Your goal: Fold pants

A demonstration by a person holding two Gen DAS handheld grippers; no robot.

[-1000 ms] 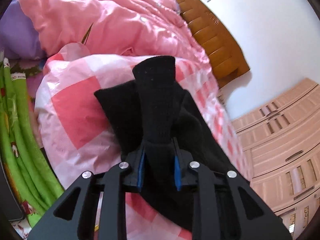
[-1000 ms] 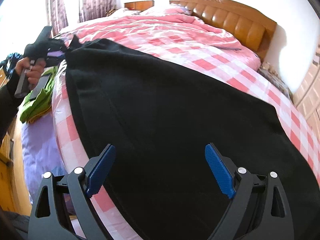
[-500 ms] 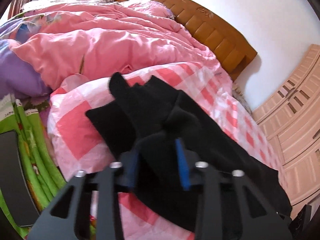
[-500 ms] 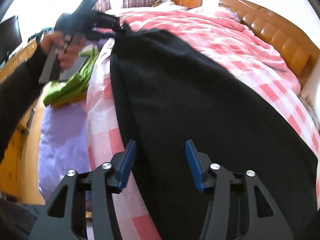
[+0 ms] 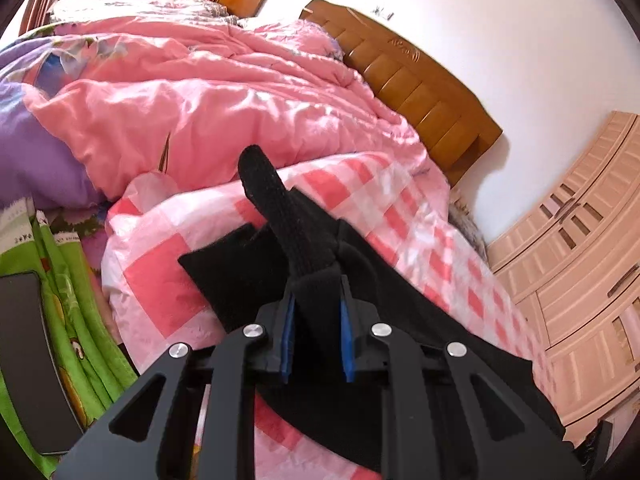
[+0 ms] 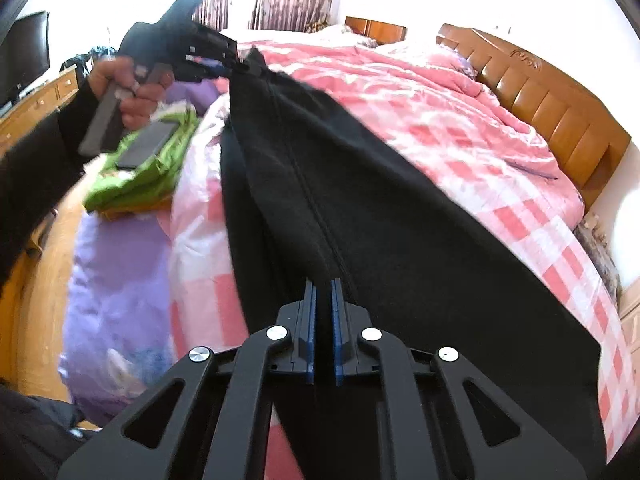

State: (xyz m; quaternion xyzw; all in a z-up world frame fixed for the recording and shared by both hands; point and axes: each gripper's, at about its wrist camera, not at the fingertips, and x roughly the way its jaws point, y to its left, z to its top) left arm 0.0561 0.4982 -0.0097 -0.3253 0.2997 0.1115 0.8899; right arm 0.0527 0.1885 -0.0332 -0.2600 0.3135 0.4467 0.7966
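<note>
Black pants [image 6: 400, 232] lie stretched along the pink checked bed sheet [image 6: 520, 208]. My right gripper [image 6: 323, 292] is shut on the pants' near edge, pinching a fold along a seam. My left gripper [image 5: 317, 292] is shut on the pants' other end [image 5: 280, 216], which bunches up between the blue pads and sticks out past the fingertips. The left gripper also shows in the right wrist view [image 6: 240, 62], held by a hand at the far end of the pants, lifted a little above the bed.
A crumpled pink duvet [image 5: 208, 96] lies beyond the pants. A wooden headboard [image 5: 420, 92] stands against the wall, wardrobe doors [image 5: 580, 248] to its right. Green cloth [image 6: 148, 168] with a dark flat device [image 5: 28, 352] on it lies by purple bedding [image 6: 116, 272].
My right gripper has closed from wide open onto the near edge of the pants. The left gripper has kept its grip and lifted its end; the pants now pull taut.
</note>
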